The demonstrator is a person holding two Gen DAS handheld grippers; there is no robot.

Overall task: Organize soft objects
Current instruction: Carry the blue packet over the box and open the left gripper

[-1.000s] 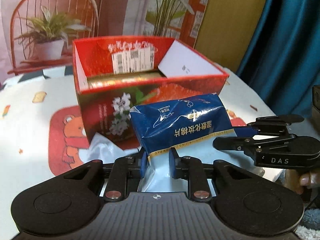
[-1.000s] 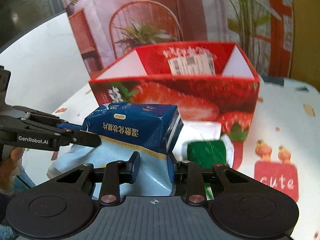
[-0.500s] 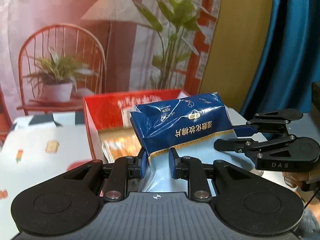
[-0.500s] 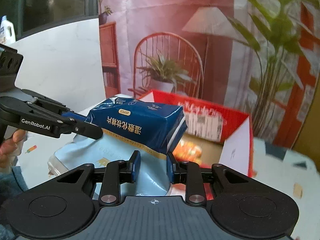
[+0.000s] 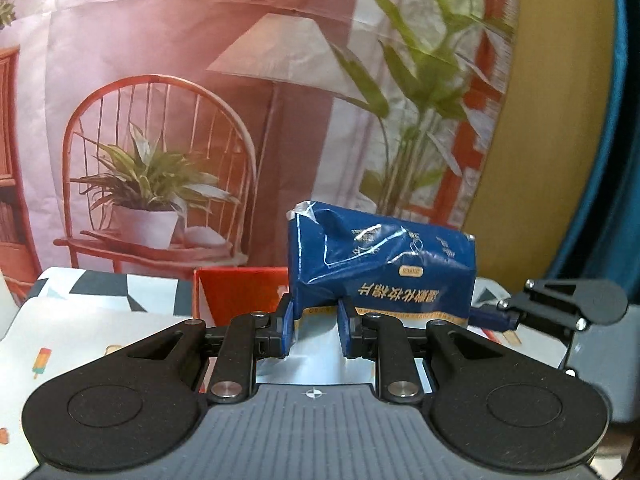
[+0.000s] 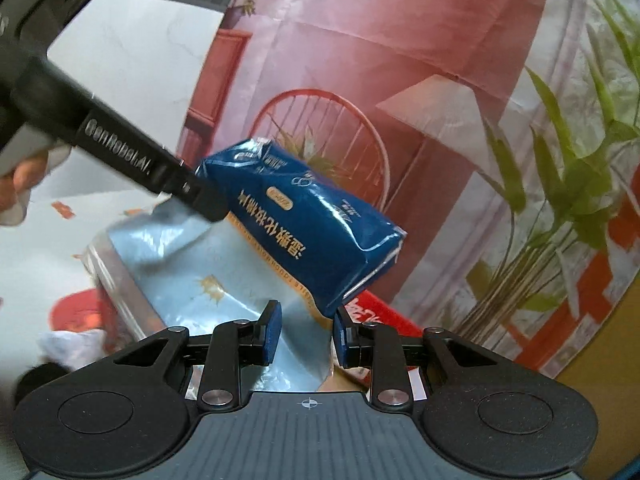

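A soft blue cotton-pad pack (image 5: 384,264) with a pale blue lower part is held in the air between both grippers. My left gripper (image 5: 316,322) is shut on its near left end. My right gripper (image 6: 306,332) is shut on its pale blue lower edge (image 6: 224,300); the pack (image 6: 312,232) tilts down to the right there. The red strawberry box (image 5: 240,292) sits below and behind the pack, only its rim showing. The right gripper shows at the right of the left wrist view (image 5: 560,312), the left gripper at the left of the right wrist view (image 6: 120,160).
A table with a patterned cloth (image 5: 80,332) lies below. A printed backdrop with a chair, plant and lamp (image 5: 160,140) stands behind. A blue curtain (image 5: 608,160) hangs at the right. White soft items (image 6: 68,344) lie low at the left.
Both grippers have lifted the blue pack higher, above the red box. The box has dropped low in both views and the pack now tilts.
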